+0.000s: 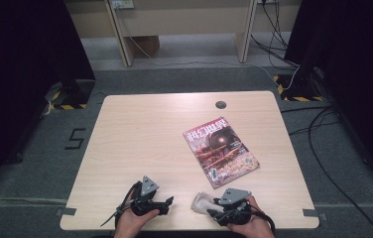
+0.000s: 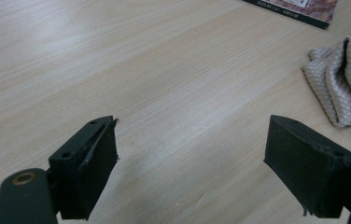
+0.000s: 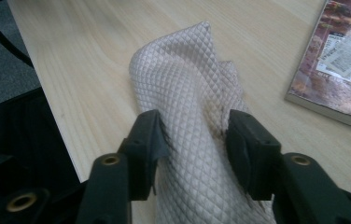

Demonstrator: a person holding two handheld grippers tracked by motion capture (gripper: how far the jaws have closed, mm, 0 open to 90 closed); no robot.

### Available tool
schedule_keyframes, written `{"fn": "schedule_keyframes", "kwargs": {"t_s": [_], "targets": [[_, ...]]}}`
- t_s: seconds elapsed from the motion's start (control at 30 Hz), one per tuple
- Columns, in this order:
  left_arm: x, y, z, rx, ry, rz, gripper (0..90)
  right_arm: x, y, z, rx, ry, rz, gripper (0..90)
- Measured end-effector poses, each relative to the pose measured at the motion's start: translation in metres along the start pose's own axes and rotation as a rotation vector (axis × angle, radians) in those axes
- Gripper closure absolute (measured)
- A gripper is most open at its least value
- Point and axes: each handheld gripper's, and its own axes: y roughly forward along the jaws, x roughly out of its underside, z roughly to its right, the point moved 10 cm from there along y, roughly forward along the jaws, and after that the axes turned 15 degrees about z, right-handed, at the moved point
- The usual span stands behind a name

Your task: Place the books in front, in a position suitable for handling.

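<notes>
A crumpled beige quilted cloth (image 1: 202, 202) (image 3: 183, 70) lies near the table's front edge. My right gripper (image 1: 210, 208) (image 3: 192, 135) grips a raised fold of it, both pads pressing the fabric from either side. My left gripper (image 1: 167, 202) (image 2: 190, 158) rests to the left of the cloth, jaws spread wide over bare wood with nothing between them. In the left gripper view the cloth (image 2: 341, 84) sits off to the right, apart from the jaws. A colourful magazine (image 1: 220, 151) (image 3: 341, 70) (image 2: 299, 7) lies flat beyond the cloth, right of the table's middle.
The light wooden table (image 1: 140, 139) has a round cable hole (image 1: 220, 104) near its far edge. Both hands sit close to the front edge. Cables (image 1: 323, 148) trail over the grey floor on the right, and wooden furniture legs (image 1: 125, 44) stand beyond the table.
</notes>
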Motion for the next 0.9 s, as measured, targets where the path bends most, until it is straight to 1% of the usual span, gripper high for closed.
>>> {"fn": "schedule_keyframes", "kwargs": {"t_s": [0.13, 0.23, 0.33, 0.43, 0.57, 0.63, 0.7, 0.83, 0.9], "targets": [[0.0, 0.0, 0.0, 0.003, 0.011, -0.008, 16.5, 0.003, -0.005, 0.006, 0.008, -0.005, -0.009, 63.9], [0.0, 0.0, 0.0, 0.002, 0.01, -0.006, 16.6, 0.005, -0.01, 0.009, 0.009, -0.007, -0.023, 66.7], [0.0, 0.0, -0.001, -0.002, 0.003, -0.002, 16.6, 0.01, -0.02, 0.013, 0.016, -0.018, -0.039, 67.7], [-0.001, 0.0, 0.0, -0.003, 0.005, -0.001, 16.6, 0.016, -0.033, 0.022, 0.039, -0.005, -0.052, 68.2], [0.0, 0.001, 0.0, 0.003, 0.012, -0.006, 16.7, 0.024, -0.052, 0.043, 0.109, 0.008, -0.058, 68.4], [0.0, 0.001, 0.0, 0.003, 0.012, -0.006, 16.7, 0.028, -0.061, 0.052, 0.143, 0.024, -0.057, 68.3], [0.0, 0.001, 0.0, 0.003, 0.011, -0.006, 16.7, 0.031, -0.069, 0.064, 0.181, 0.026, -0.06, 68.3], [0.0, 0.001, 0.001, 0.004, 0.012, -0.005, 16.7, 0.037, -0.082, 0.083, 0.244, 0.063, -0.061, 68.8], [0.0, 0.001, 0.001, 0.004, 0.011, -0.005, 16.7, 0.039, -0.089, 0.094, 0.274, 0.064, -0.064, 69.1]]}}
